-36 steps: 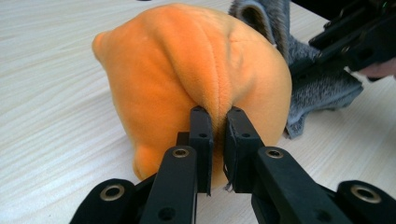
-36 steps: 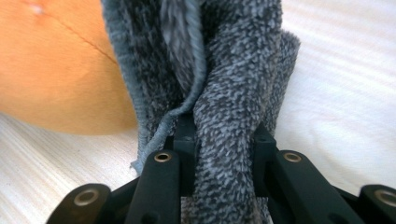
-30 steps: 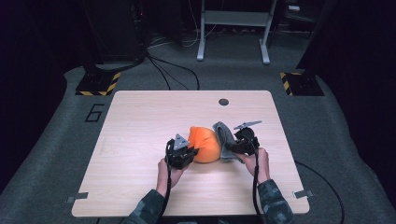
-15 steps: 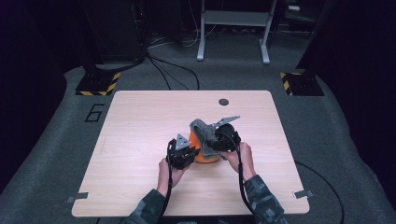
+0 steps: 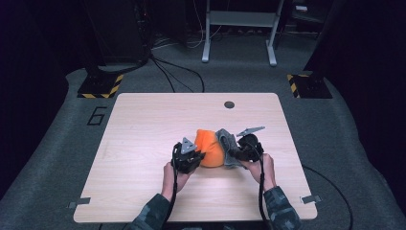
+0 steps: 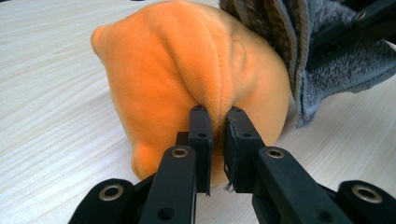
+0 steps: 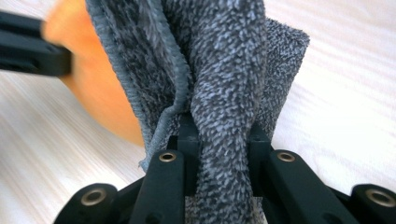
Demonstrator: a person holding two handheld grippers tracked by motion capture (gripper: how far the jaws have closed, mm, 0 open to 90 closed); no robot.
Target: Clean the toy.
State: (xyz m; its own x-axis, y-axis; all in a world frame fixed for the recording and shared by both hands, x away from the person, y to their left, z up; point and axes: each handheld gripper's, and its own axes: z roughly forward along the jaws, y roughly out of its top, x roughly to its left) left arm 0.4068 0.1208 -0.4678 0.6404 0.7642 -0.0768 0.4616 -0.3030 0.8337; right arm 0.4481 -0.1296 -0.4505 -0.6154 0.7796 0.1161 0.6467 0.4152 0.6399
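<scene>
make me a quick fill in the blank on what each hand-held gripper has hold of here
1. The left hand-held gripper pinches a fold of the ____ plush fabric.
2. The right hand-held gripper is shut on the ____ fuzzy cloth.
3. Both fabrics rest on a light ____ table.

Missing words: orange; grey; wooden

Plush cushion (image 6: 187, 70): plain orange. Towel (image 7: 224, 60): speckled grey terry. Worktop (image 5: 143, 124): pale wood grain. Jaws: black. Floor blocks (image 5: 100, 86): yellow-and-black diagonal stripes.
</scene>
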